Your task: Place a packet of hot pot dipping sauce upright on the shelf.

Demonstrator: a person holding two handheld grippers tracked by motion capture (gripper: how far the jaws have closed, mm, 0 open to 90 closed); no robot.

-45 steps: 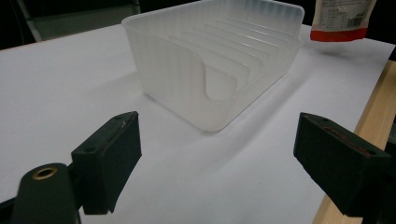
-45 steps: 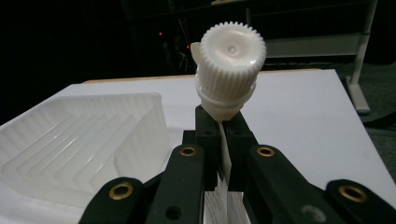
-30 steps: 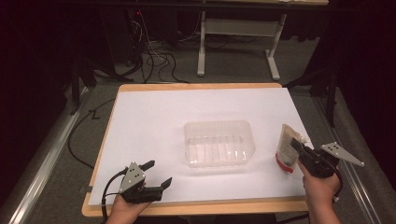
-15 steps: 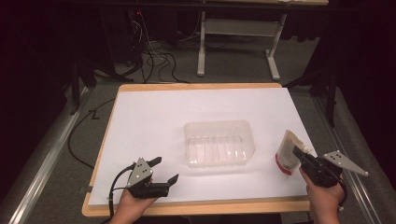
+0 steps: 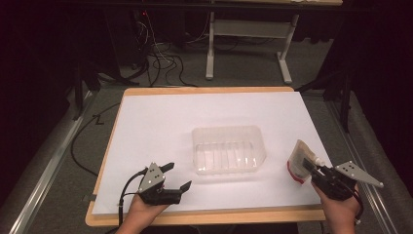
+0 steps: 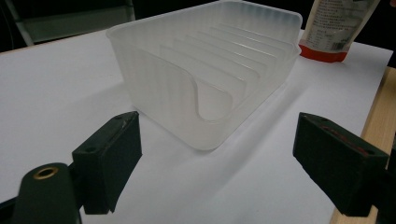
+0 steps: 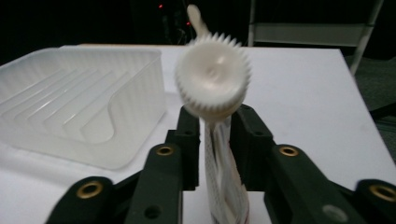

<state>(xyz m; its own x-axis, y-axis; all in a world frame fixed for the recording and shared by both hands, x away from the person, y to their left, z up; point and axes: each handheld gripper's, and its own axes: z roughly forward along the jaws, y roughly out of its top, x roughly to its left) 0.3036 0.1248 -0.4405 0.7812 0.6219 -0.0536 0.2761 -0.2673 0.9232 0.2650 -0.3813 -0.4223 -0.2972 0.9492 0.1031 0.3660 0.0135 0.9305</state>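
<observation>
A clear ribbed plastic tray [image 5: 229, 150] sits in the middle of the white sheet, its near corner close in the left gripper view [image 6: 201, 88]. My left gripper [image 5: 176, 178] is open near the front edge, to the tray's left, with nothing between its fingers [image 6: 109, 161]. My right gripper [image 5: 314, 170] is shut on a white-and-red spouted pouch [image 5: 300, 161] at the right side of the sheet. In the right gripper view the jaws squeeze the pouch [image 7: 223, 186] just below its white ridged cap [image 7: 214, 77]. The pouch's red bottom [image 6: 327, 49] stands beyond the tray.
The white sheet [image 5: 160, 126] covers a wooden table whose edge [image 5: 204, 217] runs along the front. Cables [image 5: 160, 61] and a white table frame [image 5: 248, 44] lie on the floor behind. A black cable [image 5: 80, 146] runs along the table's left side.
The left gripper has moved right and forward toward the tray. The right gripper has drawn back slightly toward the front edge with the pouch still in it.
</observation>
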